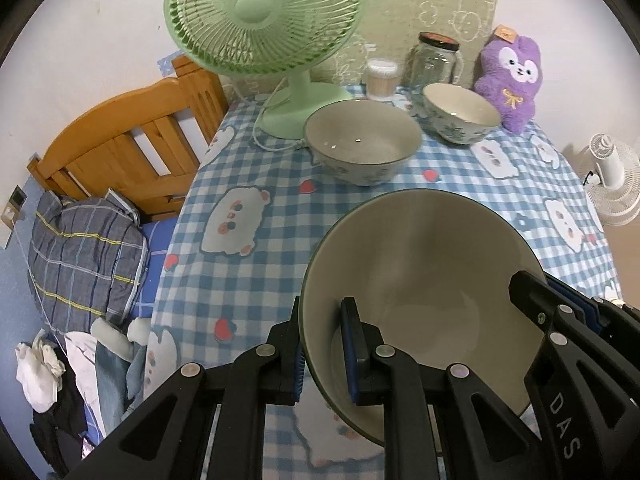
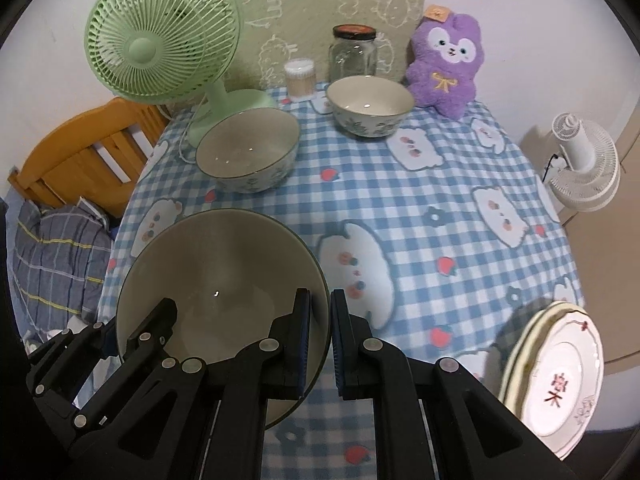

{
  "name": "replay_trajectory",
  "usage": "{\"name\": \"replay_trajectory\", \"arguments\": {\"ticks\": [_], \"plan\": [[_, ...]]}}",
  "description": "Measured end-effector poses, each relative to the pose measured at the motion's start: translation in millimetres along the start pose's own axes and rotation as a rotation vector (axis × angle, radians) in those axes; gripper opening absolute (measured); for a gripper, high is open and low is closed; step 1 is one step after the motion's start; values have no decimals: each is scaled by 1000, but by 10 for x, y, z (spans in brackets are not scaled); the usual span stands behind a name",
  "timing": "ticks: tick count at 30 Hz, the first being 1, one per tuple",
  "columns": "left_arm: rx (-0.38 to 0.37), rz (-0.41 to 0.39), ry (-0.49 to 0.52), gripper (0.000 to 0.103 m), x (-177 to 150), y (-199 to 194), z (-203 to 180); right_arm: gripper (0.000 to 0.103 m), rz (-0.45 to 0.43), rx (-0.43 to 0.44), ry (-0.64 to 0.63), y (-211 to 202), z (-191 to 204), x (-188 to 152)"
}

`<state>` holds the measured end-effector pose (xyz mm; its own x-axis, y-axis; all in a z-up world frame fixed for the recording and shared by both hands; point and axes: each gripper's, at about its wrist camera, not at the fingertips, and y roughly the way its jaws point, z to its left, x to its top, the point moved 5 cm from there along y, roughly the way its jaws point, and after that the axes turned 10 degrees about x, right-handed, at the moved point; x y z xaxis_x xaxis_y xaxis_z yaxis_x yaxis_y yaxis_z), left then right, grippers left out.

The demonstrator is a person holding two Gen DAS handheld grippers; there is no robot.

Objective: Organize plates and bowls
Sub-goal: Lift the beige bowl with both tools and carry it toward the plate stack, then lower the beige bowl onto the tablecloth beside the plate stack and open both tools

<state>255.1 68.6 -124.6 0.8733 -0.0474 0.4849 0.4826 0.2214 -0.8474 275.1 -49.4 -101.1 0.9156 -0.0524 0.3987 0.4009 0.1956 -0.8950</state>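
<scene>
Left wrist: I am clamping my left gripper [image 1: 320, 354] on the near-left rim of the large grey ceramic bowl [image 1: 424, 272]; the medium floral bowl [image 1: 362, 142] lies beyond, farther.

Right wrist: my right gripper [image 2: 320, 344] is pinching the same bowl's right rim.

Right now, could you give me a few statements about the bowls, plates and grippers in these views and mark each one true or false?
1. Both grippers, left gripper and right gripper, clamp the rim of the large bowl. True.
2. Two other bowls, the medium bowl and the small bowl, stand on the table. True.
3. The small bowl is nested inside the medium bowl. False: they stand apart.
4. The stacked plates lie beside the green fan. False: they sit at the table's near right edge, far from it.
5. The glass jar has no lid. False: it wears a dark lid.
</scene>
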Motion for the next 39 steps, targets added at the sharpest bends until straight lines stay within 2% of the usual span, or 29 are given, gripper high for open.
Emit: {"name": "replay_trajectory", "arguments": {"ticks": [10, 20, 31, 39], "plan": [[10, -4, -23, 13, -185, -335, -350, 13, -3, 3, -22, -324, -400, -204], [14, 8, -45, 13, -426, -488, -666, 13, 6, 4, -41, -436, -699, -405], [33, 28, -48, 13, -732, -419, -884, 13, 33, 13, -48, -304, -937, -716], [14, 59, -42, 13, -907, -303, -1007, 13, 68, 4, -30, -186, -1051, -865]]}}
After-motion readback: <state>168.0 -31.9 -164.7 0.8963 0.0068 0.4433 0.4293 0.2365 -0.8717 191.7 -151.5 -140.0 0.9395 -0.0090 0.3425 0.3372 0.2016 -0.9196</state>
